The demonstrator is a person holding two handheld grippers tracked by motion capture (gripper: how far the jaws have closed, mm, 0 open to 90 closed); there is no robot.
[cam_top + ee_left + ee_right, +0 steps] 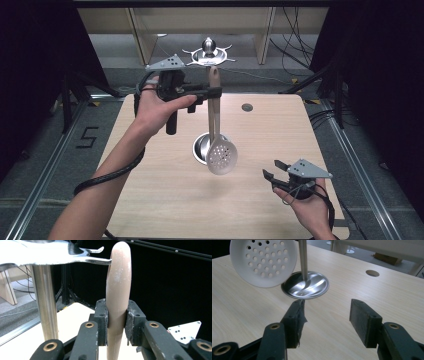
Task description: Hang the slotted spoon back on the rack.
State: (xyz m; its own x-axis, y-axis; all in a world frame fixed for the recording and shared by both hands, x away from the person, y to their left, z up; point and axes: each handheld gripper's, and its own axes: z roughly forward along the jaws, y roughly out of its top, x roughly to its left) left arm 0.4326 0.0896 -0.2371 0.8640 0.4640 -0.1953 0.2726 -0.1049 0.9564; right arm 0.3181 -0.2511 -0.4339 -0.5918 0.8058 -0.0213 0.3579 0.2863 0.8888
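The right gripper (274,169) was held spread and empty above the pale wooden desk (165,200); the beige-handled white perforated skimmer (221,156) was pinched by the left gripper (216,92) beside the shiny metal utensil stand (208,54).

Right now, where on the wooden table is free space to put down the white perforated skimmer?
The light wooden table is bare left of the round steel stand base and along its near edge. It is crowded at the centre, under the skimmer, and near the open right gripper.
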